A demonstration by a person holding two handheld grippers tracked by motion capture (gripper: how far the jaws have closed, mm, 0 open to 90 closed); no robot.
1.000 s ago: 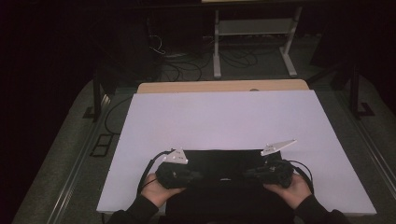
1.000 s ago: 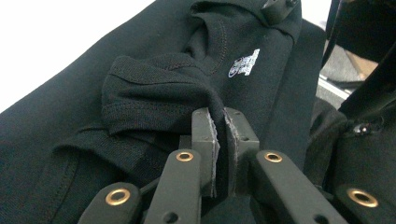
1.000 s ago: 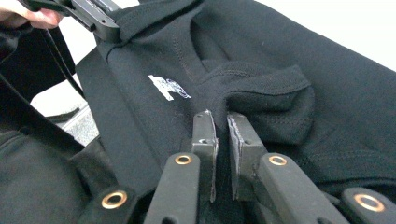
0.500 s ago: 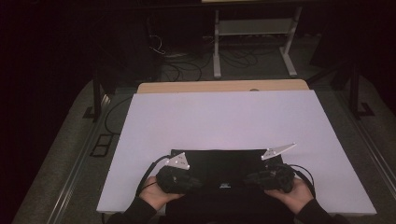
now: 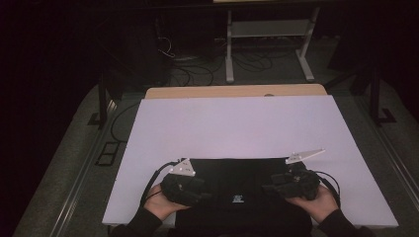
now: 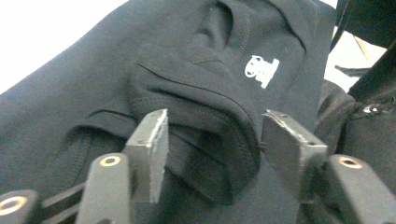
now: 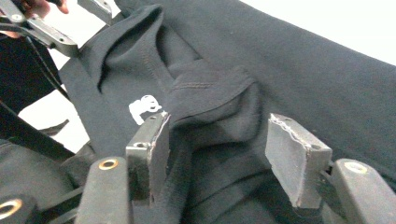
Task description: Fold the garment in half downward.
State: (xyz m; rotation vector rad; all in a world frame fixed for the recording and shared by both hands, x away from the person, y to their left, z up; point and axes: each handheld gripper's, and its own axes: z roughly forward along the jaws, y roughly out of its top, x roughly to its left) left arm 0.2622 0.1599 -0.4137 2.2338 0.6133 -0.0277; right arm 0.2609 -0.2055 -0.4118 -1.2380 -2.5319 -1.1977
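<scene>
Left tool [image 5: 200, 190]: jaws stand apart and have just been opening. In the left gripper view a raised fold of the black garment [image 6: 196, 93] sits between the pads, but the pads [image 6: 152, 149] are clear of the cloth, so nothing is gripped. Released, by my reading.

Black garment [image 5: 237, 177]: lies on the white worktop [image 5: 237, 123] at its near edge, centred in front of the person, between the two hands. From above it reads as a compact dark rectangle with straight far and side edges. A small white logo [image 5: 237, 199] shows near its near-middle. Folded at least once, judging from the doubled layers and stitched hems seen in both gripper views.

Right tool [image 5: 269, 187]: jaws likewise apart and just been opening. The right gripper view shows a bunched ridge of cloth between the pads [image 7: 292, 154], with a gap on the right-hand side; left pad sits close to the fold, contact unclear. Not clamped.

Progress, as a judgement: a fold has been laid and both tools have let go. Small puckers remain where the jaws were; smoothing or a further fold may be left. Rest of worktop bare.
</scene>
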